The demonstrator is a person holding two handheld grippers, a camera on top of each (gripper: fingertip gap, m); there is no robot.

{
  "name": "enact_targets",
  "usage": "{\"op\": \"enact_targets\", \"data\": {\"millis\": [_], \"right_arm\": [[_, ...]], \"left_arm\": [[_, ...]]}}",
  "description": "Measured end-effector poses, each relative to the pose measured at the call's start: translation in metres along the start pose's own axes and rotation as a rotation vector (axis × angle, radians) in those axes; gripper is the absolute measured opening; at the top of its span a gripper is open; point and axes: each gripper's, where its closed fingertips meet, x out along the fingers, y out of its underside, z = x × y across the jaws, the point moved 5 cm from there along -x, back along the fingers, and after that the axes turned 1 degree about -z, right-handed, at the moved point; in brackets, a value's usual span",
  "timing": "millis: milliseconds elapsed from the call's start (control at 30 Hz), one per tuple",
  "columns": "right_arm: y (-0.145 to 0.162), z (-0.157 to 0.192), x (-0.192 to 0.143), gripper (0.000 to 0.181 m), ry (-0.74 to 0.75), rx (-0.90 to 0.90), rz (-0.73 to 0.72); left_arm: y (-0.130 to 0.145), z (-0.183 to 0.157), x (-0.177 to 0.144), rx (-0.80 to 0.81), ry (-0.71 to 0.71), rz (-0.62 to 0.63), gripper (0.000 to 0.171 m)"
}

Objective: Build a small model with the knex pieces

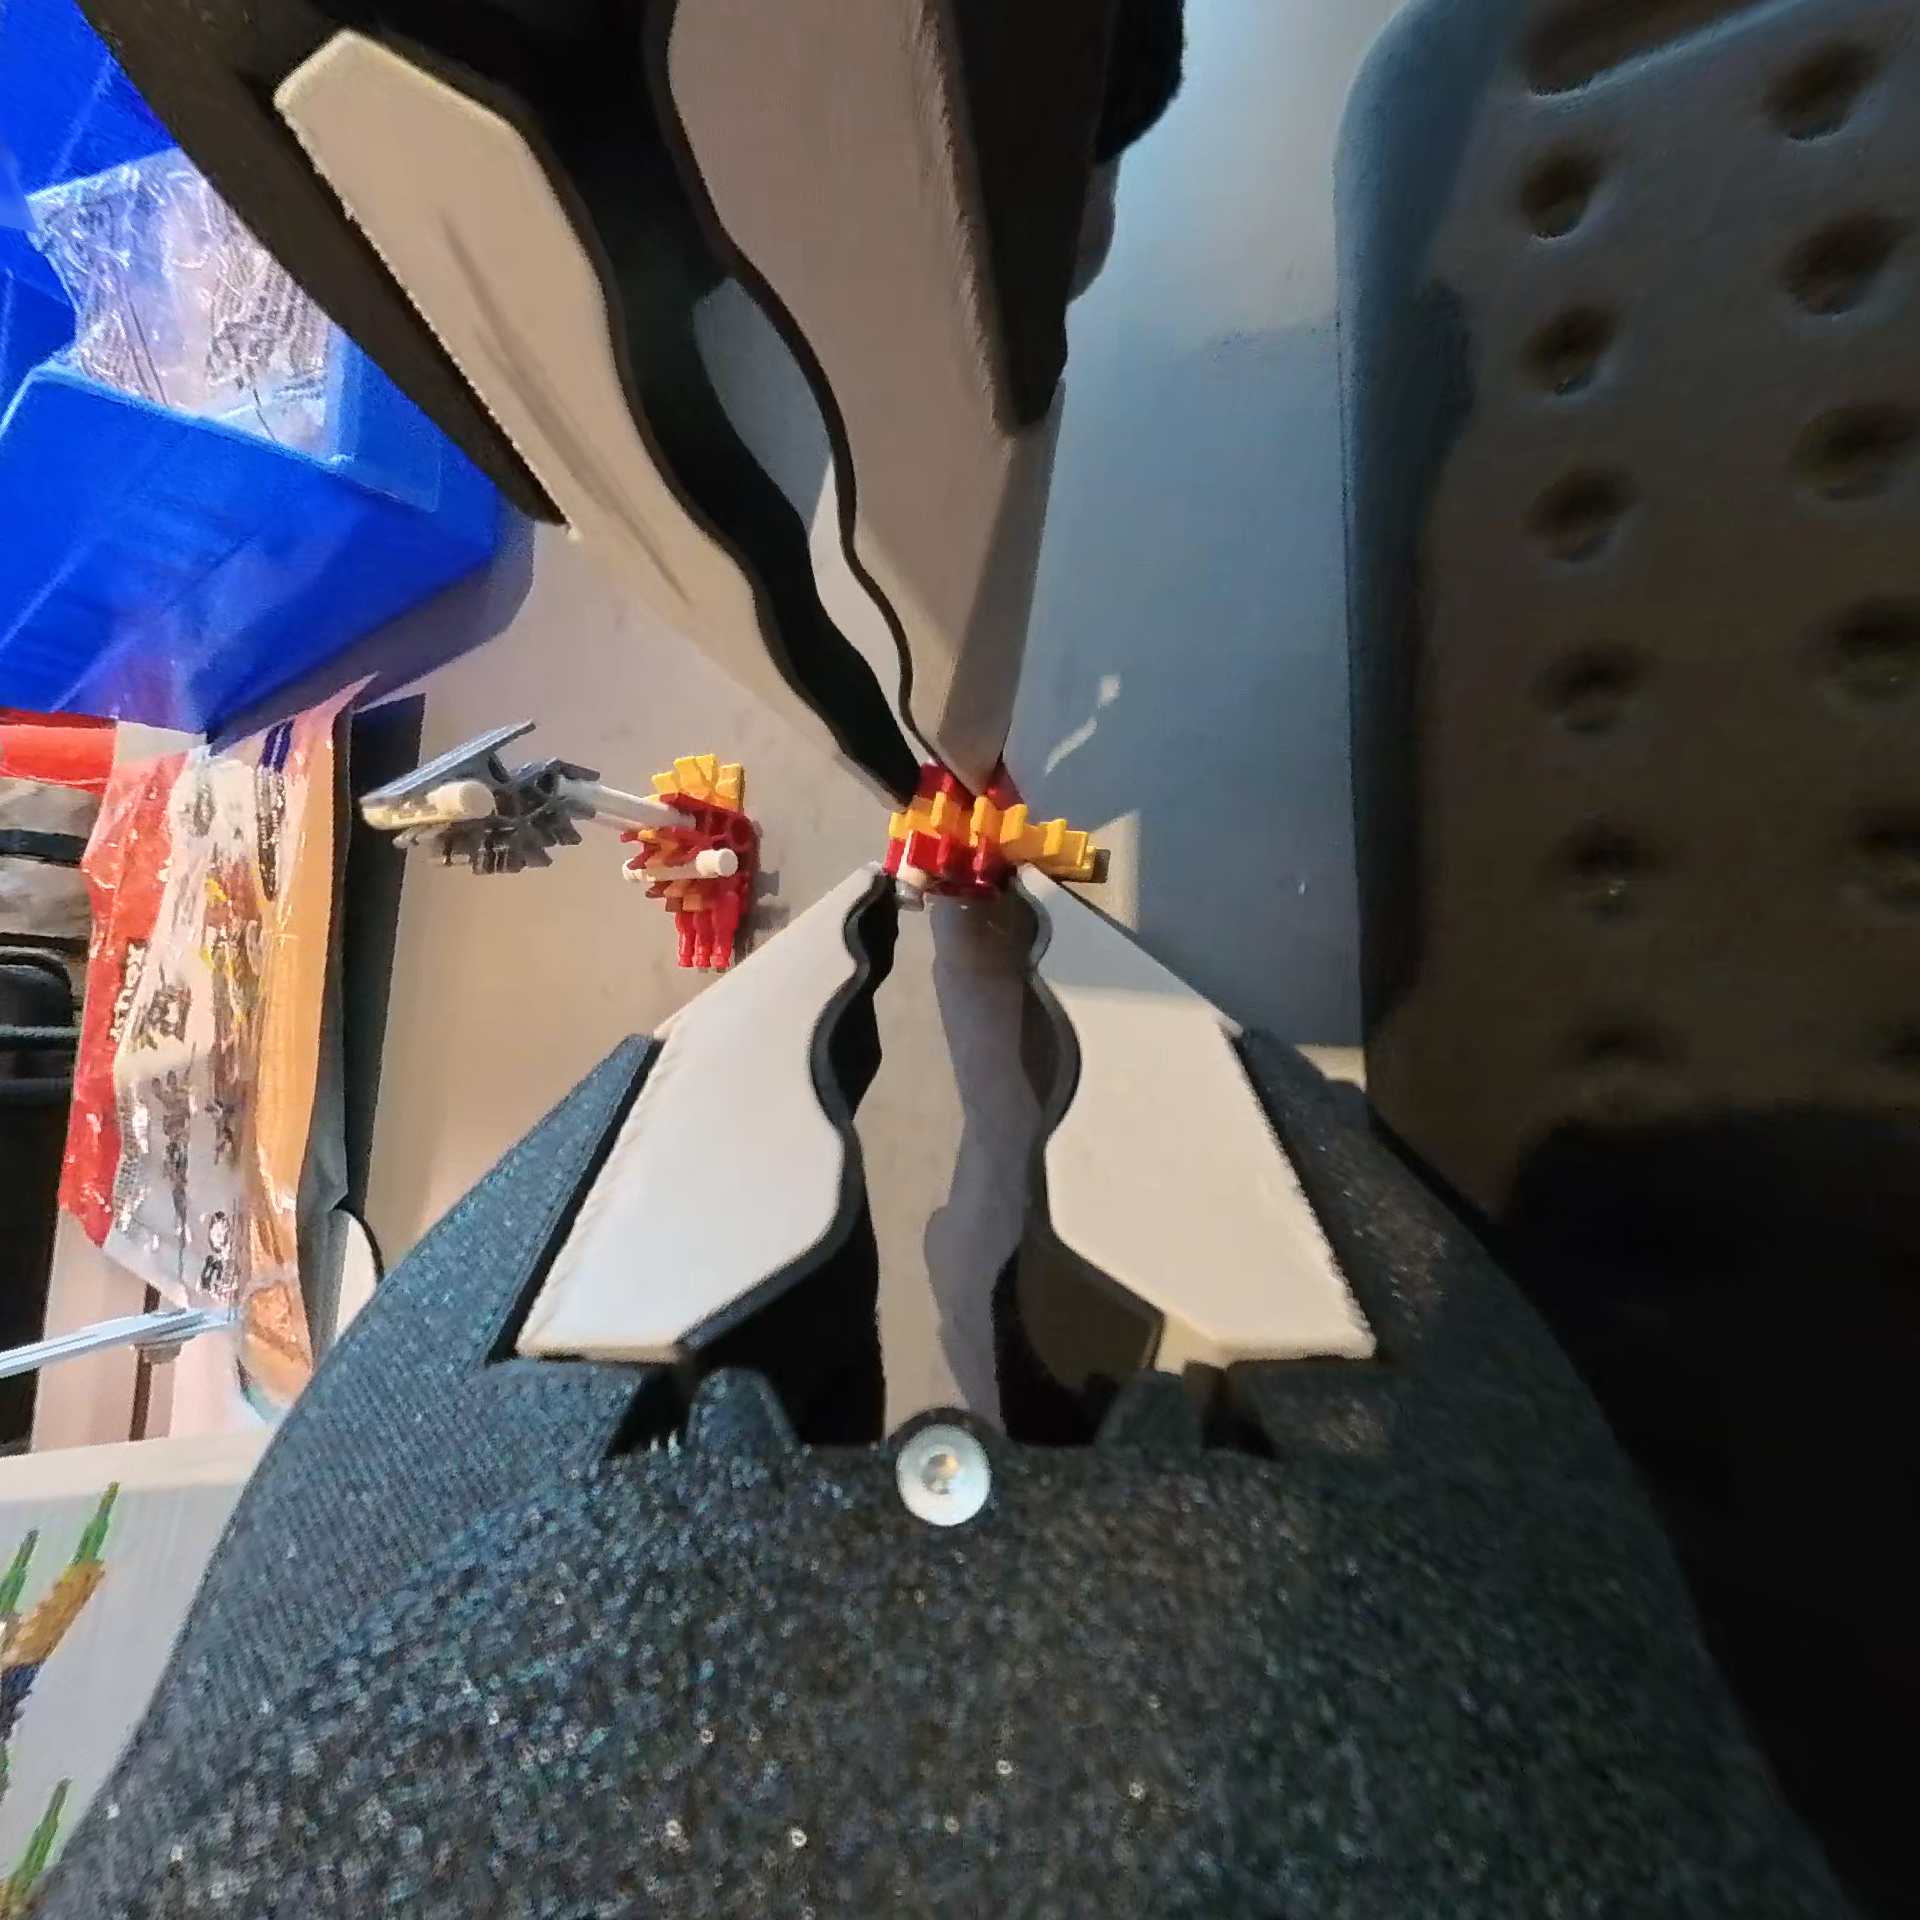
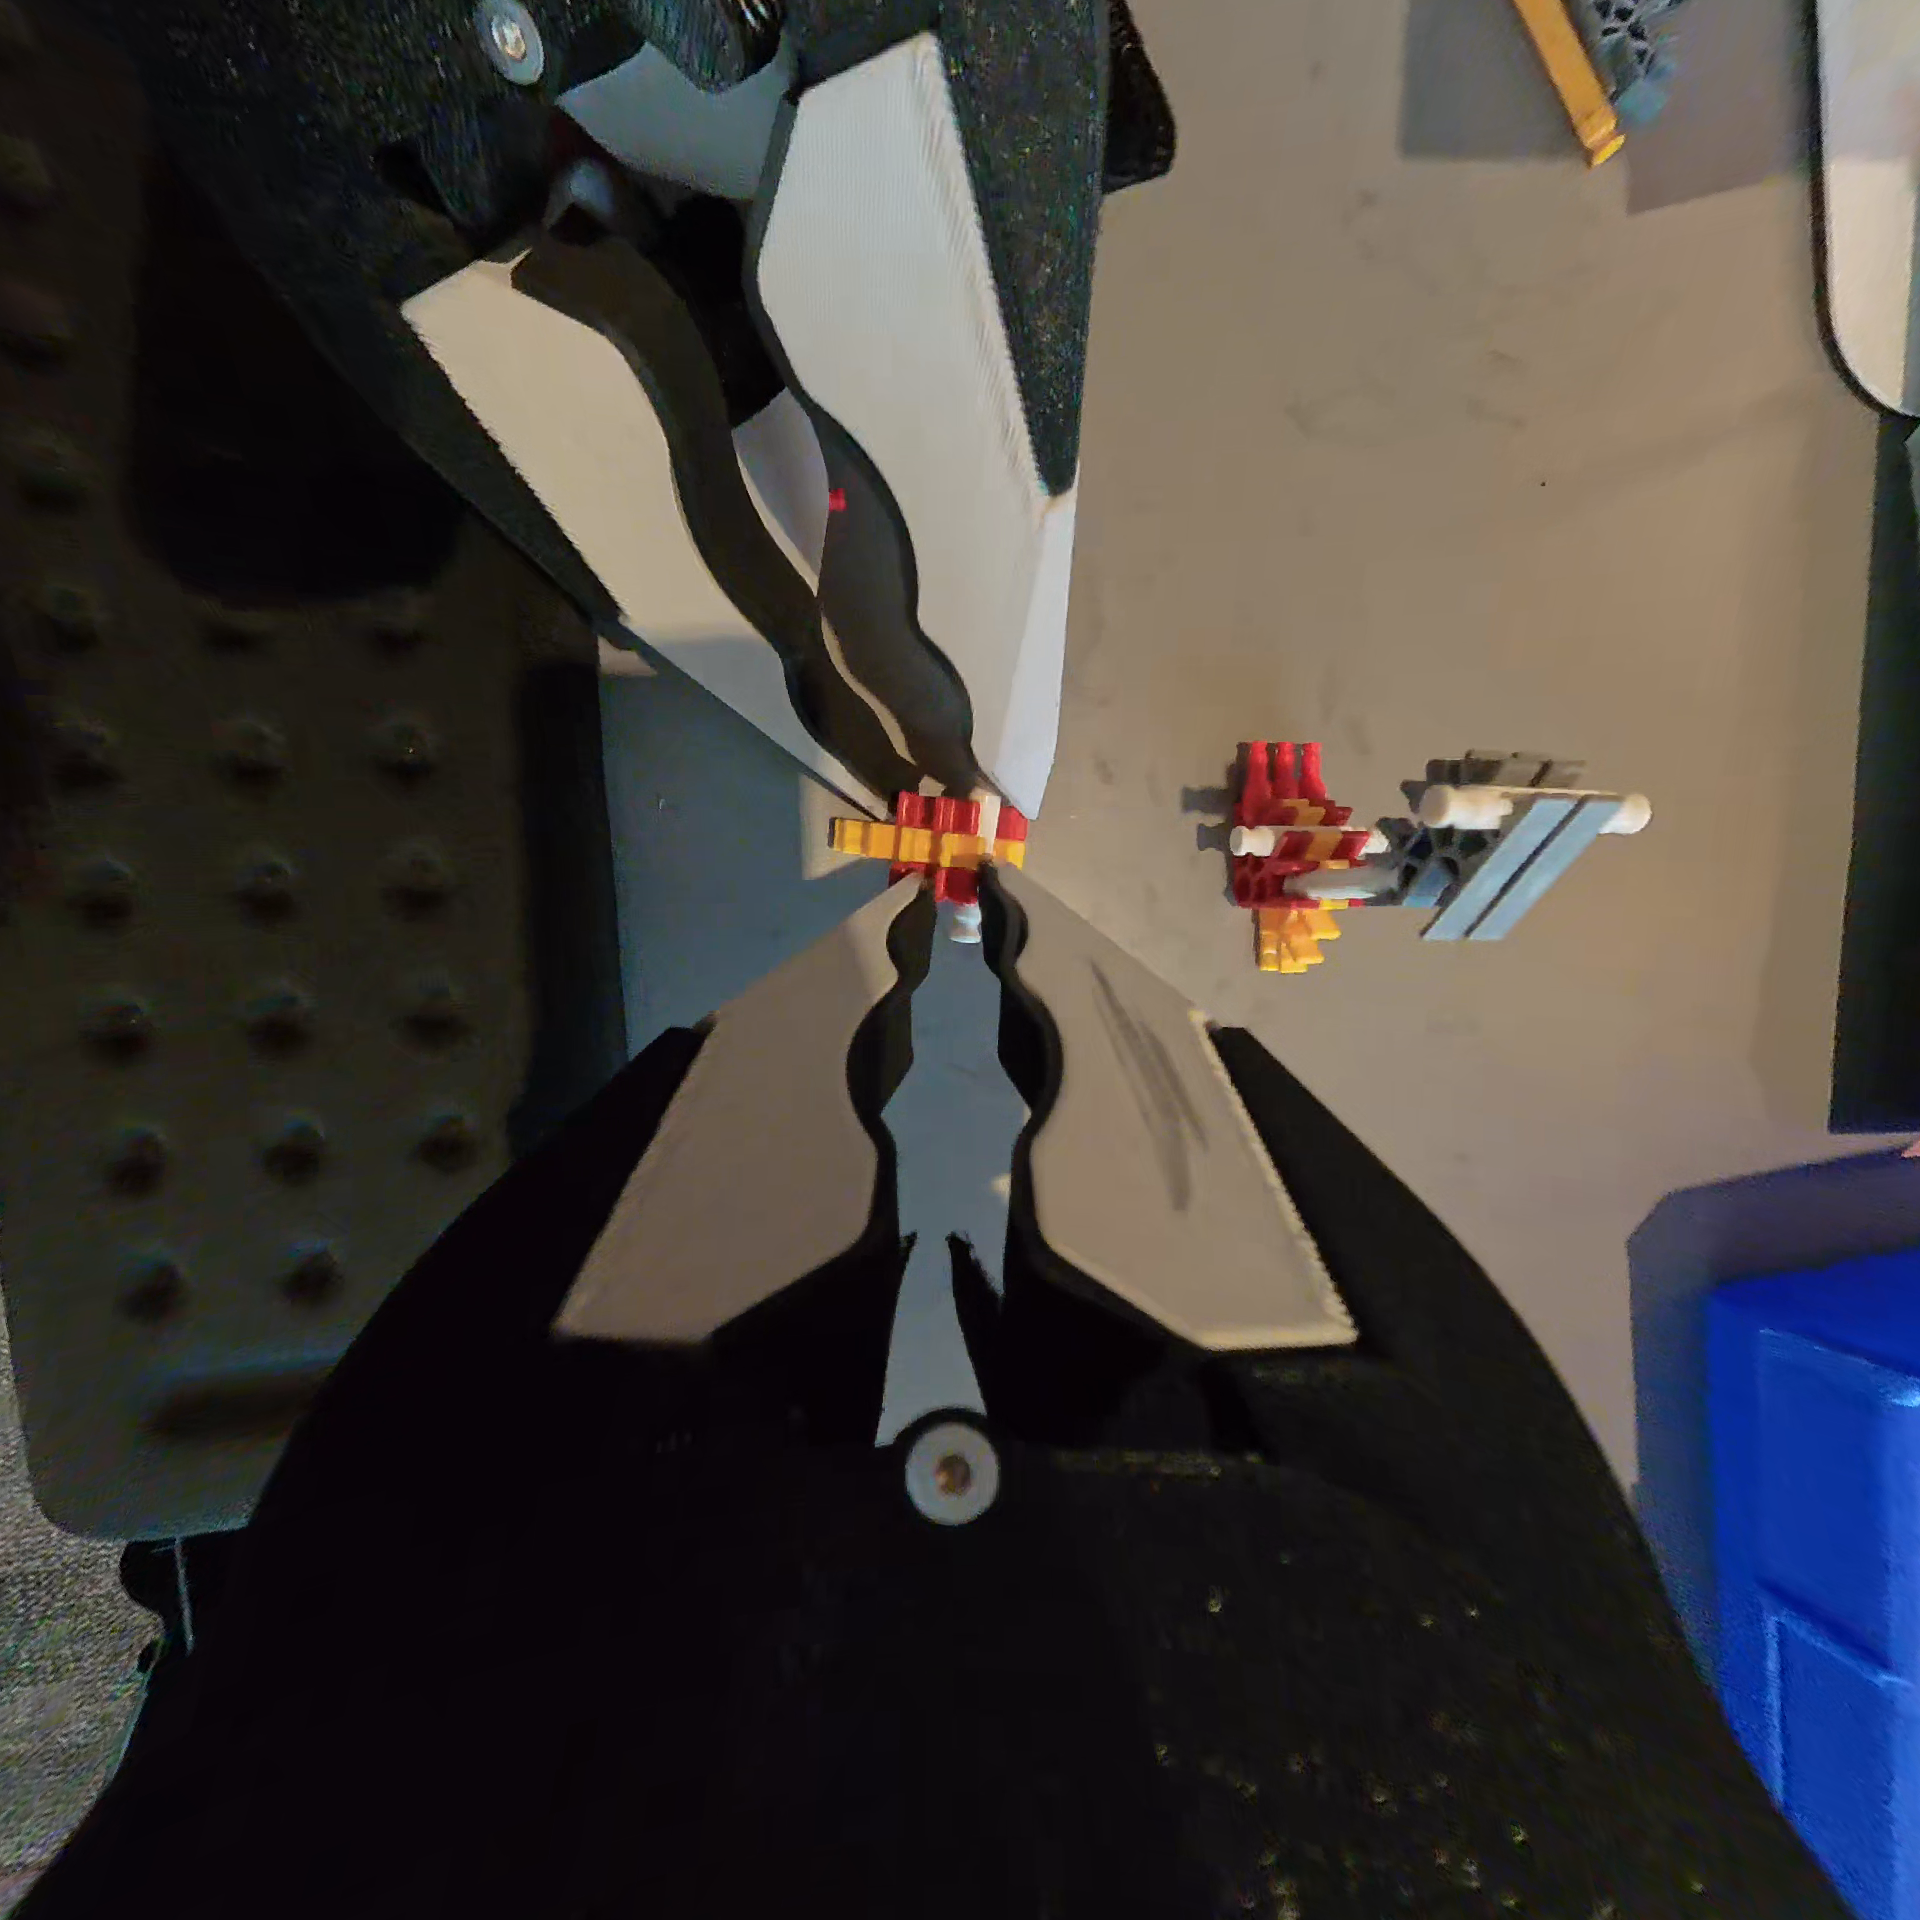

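While both tools met tip to tip, the left tool (image 1: 951, 883) and the right tool (image 2: 951, 883) were each closed on the same small red-and-yellow connector cluster (image 1: 977, 836), holding it between them just above the pale worktop (image 2: 1403, 520). The piece looked pinched from opposite sides, as if being pressed together or pulled apart; which, I could not tell. A second assembly of red, yellow and grey connectors with white rods (image 1: 582, 821) lay on the worktop nearby, untouched. At the edge stood a blue plastic bin (image 1: 208, 582) holding crumpled clear bags, with a printed parts packet (image 1: 197, 987) beside it.
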Motion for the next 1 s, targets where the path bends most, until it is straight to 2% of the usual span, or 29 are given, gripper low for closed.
{"op": "enact_targets", "data": {"millis": [200, 567, 1000], "right_arm": [[0.000, 0.002, -0.001, 0.007, 0.014, -0.011, -0.008], [0.012, 0.009, -0.007, 0.007, 0.129, 0.135, -0.122], [0.015, 0.005, -0.009, 0.008, 0.175, 0.114, -0.137]], "left_arm": [[-0.001, -0.001, 0.000, -0.022, -0.022, 0.015, 0.020], [-0.007, 0.000, 0.002, 0.118, -0.065, -0.020, 0.021], [-0.008, 0.006, 0.006, 0.181, -0.076, -0.009, 0.020]]}}
